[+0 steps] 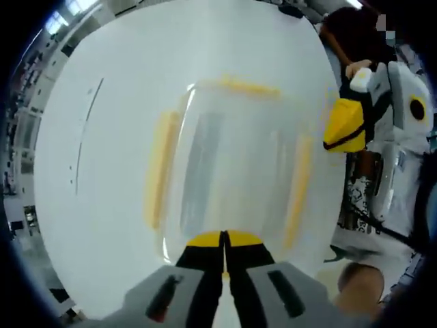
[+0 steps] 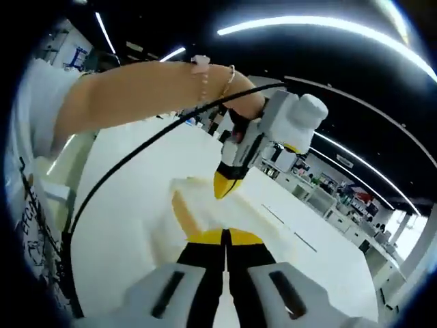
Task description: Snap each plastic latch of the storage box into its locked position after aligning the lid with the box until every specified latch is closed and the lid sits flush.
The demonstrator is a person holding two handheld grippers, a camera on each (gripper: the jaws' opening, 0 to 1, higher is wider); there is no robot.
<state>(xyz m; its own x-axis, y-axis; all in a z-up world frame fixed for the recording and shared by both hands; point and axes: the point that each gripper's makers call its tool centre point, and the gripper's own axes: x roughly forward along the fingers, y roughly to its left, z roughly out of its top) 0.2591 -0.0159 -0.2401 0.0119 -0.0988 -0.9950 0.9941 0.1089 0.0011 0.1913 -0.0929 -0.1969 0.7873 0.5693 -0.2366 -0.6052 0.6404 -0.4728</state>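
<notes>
The clear plastic storage box with yellow latches [image 1: 232, 164] lay at the centre of the left gripper view on the white surface [image 1: 102, 205], blurred by motion, so whether its lid sat flush could not be told. The left hand-held gripper [image 1: 224, 254] hovered above its near edge, jaws pressed together, holding nothing — probably poised to press a latch. In the right gripper view, the right hand-held gripper [image 2: 224, 249] was likewise closed and empty, aimed at the box's corner.

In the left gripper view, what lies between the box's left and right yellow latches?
Only the clear lid of the box, blurred, lies between the left latch and right latch; nothing rests on it, as the left gripper view shows.
</notes>
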